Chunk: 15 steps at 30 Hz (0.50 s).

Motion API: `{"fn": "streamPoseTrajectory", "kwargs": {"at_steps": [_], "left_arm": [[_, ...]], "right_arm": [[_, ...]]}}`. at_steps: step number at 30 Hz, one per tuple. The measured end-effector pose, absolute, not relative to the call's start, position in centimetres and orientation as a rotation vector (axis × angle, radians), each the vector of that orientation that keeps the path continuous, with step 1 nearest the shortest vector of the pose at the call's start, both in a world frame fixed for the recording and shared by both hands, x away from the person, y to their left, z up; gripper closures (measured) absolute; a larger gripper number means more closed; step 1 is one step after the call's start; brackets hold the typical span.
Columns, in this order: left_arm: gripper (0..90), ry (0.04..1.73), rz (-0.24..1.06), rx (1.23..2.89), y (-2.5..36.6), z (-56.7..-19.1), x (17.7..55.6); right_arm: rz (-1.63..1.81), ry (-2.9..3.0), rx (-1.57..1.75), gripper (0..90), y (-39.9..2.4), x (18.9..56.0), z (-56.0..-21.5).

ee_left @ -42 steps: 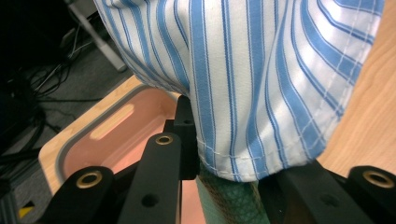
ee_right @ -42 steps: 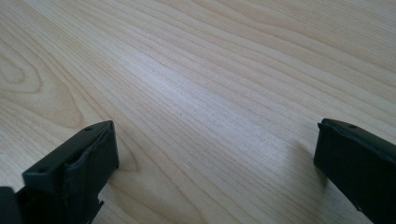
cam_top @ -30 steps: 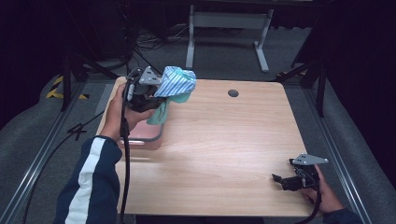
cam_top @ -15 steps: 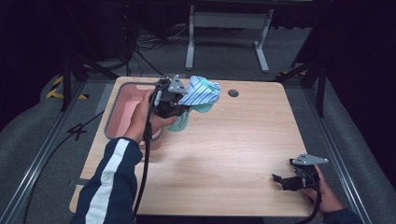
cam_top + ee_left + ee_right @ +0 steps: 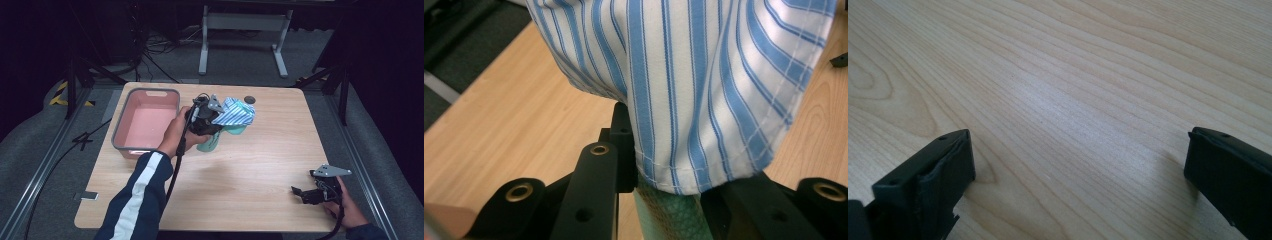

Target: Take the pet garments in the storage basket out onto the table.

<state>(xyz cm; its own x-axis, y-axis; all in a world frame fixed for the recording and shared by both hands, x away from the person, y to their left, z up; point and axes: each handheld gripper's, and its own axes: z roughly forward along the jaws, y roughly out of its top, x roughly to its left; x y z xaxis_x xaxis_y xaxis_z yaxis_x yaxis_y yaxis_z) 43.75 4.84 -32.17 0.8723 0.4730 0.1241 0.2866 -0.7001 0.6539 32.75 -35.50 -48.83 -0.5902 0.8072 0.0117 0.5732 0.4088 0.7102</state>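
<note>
A blue-and-white striped cloth (image 5: 236, 113) and a green cloth (image 5: 212, 143) hang bunched above the middle of the wooden table. My left gripper (image 5: 209, 119) is shut on them, held by a hand in a dark sleeve with a white stripe. In the left gripper view the striped cloth (image 5: 704, 75) drapes over the jaws, and the green cloth (image 5: 669, 215) is pinched in my left gripper (image 5: 674, 165). My right gripper (image 5: 304, 194) rests low at the table's front right, open. In the right gripper view my right gripper (image 5: 1078, 165) stands wide apart over bare wood.
A pink bin with a grey rim (image 5: 119, 129) stands at the table's left, just left of the held cloths. A small black disc (image 5: 249, 100) lies near the far edge. Dark floor, cables and a metal stand lie beyond the table.
My left gripper has carried the two cloths to the right, from over the bin to above the table's middle. The right gripper has stayed put.
</note>
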Motion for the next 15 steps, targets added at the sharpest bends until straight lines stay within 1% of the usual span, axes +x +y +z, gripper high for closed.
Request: {"fn": "streamPoseTrajectory", "kwargs": {"at_steps": [10,15], "left_arm": [[75.1,0.594,0.284,2.431,3.2,-36.3,44.7],[75.0,0.608,0.267,2.449,2.9,-37.7,45.0]], "right_arm": [[0.982,2.336,1.193,0.3,-35.5,32.8,-48.8],[0.982,2.336,1.193,0.3,-35.5,32.8,-48.8]]}}
